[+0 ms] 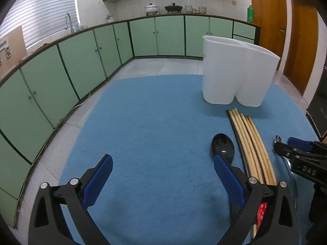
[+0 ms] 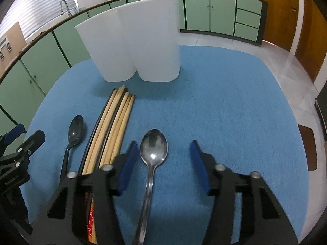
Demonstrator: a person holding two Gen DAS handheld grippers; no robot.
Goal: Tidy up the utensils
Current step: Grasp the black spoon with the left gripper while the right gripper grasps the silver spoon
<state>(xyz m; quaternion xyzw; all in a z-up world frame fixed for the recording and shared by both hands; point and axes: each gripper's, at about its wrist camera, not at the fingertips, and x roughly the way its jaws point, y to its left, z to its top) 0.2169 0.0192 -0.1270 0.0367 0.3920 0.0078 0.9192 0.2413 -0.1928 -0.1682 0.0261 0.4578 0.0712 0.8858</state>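
A metal spoon [image 2: 154,147] lies on the blue mat [image 2: 224,112] between the jaws of my right gripper [image 2: 163,145]; the pads stand apart from it on both sides. Left of it lie a bundle of wooden chopsticks [image 2: 114,122] and a black spoon [image 2: 76,130]. A white two-compartment holder [image 2: 139,40] stands upright behind them. My left gripper [image 1: 163,159] is wide open over bare mat, its right finger just in front of the black spoon [image 1: 221,147]. The chopsticks [image 1: 251,138], the holder [image 1: 235,71] and my right gripper [image 1: 285,143] show to its right.
The mat [image 1: 153,112] covers a rounded table with tiled floor beyond its edges. Green cabinets [image 1: 81,61] run along the left and back walls. Wooden doors [image 1: 269,20] stand at the right. A brown seat [image 2: 306,147] sits beside the table's right edge.
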